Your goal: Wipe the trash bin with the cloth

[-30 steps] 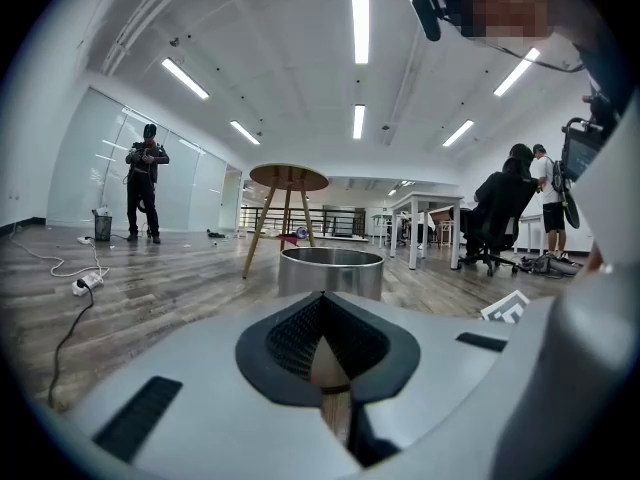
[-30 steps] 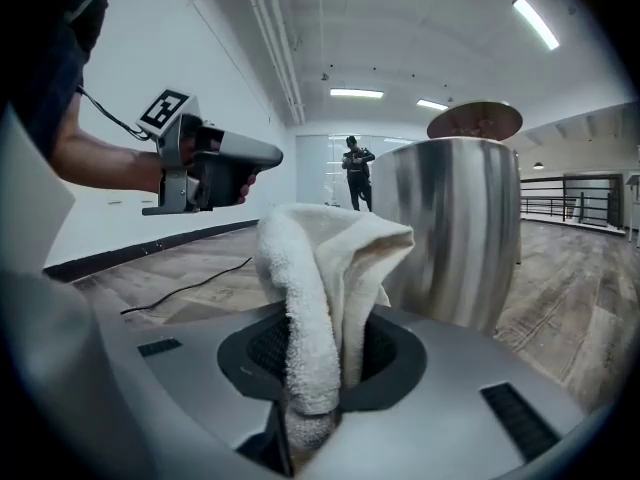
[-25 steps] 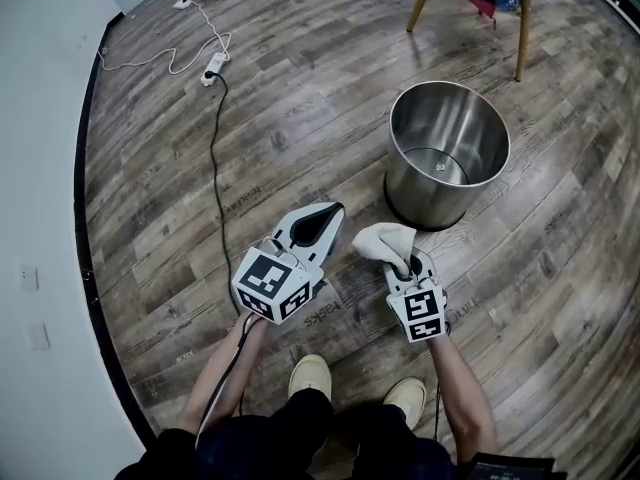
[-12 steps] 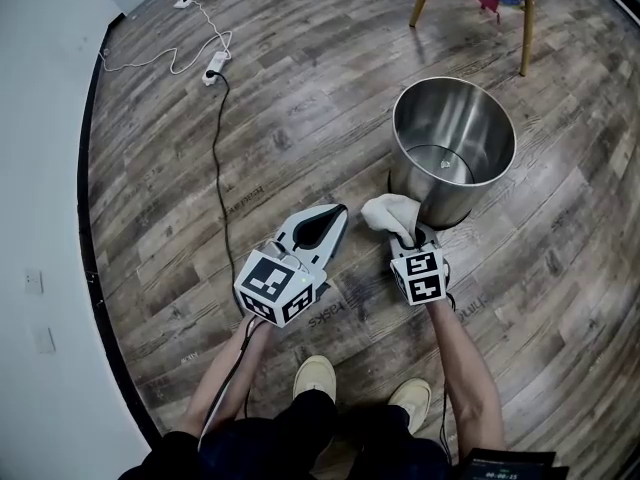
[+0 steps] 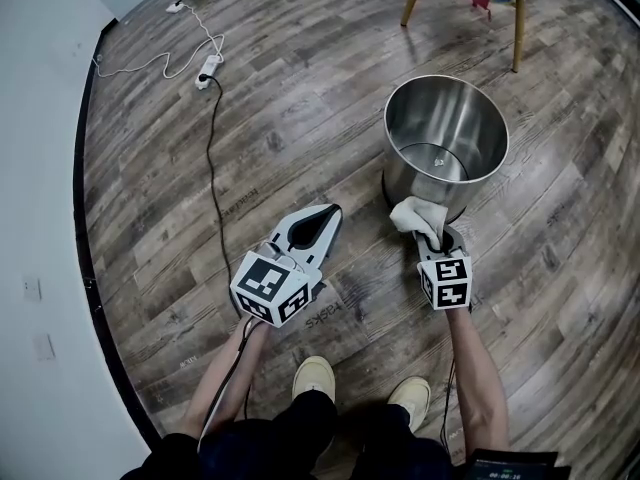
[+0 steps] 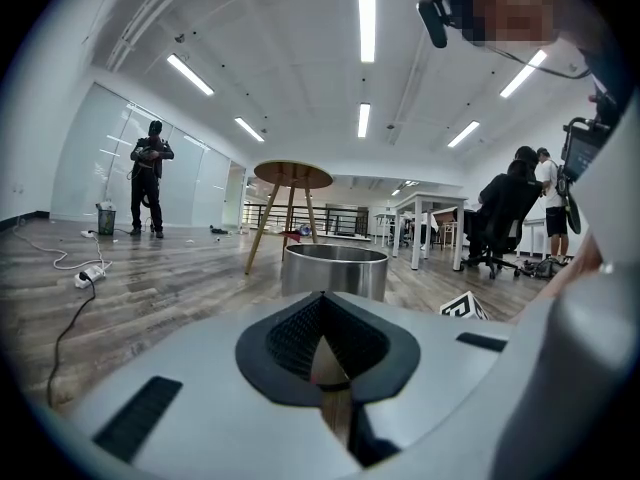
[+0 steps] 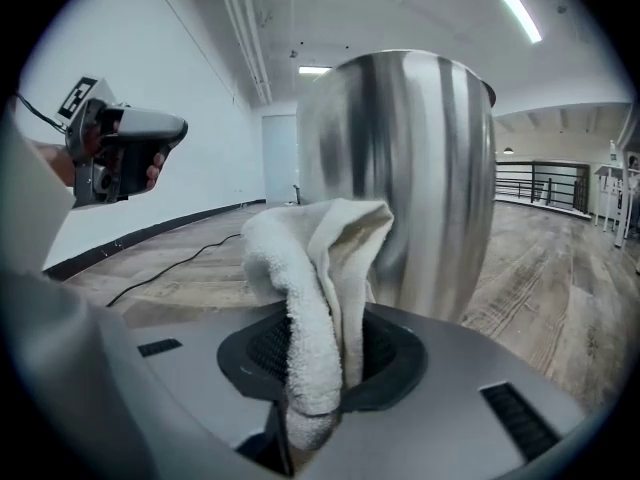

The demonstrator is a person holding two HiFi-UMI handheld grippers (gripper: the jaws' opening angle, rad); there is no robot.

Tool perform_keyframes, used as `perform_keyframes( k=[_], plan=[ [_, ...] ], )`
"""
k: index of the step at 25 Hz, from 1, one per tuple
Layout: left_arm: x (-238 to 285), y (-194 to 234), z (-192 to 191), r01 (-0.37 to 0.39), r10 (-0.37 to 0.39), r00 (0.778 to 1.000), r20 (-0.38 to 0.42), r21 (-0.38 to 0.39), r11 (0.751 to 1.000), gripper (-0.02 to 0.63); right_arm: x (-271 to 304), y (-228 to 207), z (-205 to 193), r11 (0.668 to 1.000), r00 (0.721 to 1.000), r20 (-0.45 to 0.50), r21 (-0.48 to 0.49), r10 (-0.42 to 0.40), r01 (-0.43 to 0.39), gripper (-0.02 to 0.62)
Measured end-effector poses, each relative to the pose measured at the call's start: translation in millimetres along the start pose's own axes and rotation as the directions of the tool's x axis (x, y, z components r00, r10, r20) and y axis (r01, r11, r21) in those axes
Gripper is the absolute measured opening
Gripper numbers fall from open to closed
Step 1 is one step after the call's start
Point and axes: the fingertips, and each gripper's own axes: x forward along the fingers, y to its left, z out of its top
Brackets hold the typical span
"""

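Bulging from the clenched right gripper (image 5: 432, 238), cloth (image 5: 412, 214) just beside the trash bin (image 5: 408, 180); left gripper (image 5: 320, 220) closed, empty.

White power strip (image 5: 207, 67) and black cable (image 5: 209, 138) on wood floor (image 5: 300, 98), wooden table legs (image 5: 517, 18) farther off

Left tool (image 5: 328, 213) jaws together, right tool (image 5: 438, 238) forward, clamped on cloth (image 5: 412, 214)

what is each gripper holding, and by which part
The right gripper is shut on the cloth, pinching its bunched lower end. The left gripper is shut on nothing.
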Motion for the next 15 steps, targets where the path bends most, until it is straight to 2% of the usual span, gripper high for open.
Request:
perform_keyframes(
  k=[6,15],
  plan=[
    [-2.9,1.8,0.9,-0.008,0.009,1.0,0.004,-0.008,1.0,0.0,-24.3,-33.9,-6.7,0.996,0.997,0.041,0.055,-0.071,0.069,0.083],
    [-3.1,2.4,6.0,-0.01,0.01,1.0,0.011,-0.003,1.0,0.0,-42.6,-101.9,-21.9,0.972,0.98,0.026,0.136,-0.199,0.194,0.083]
  ],
)
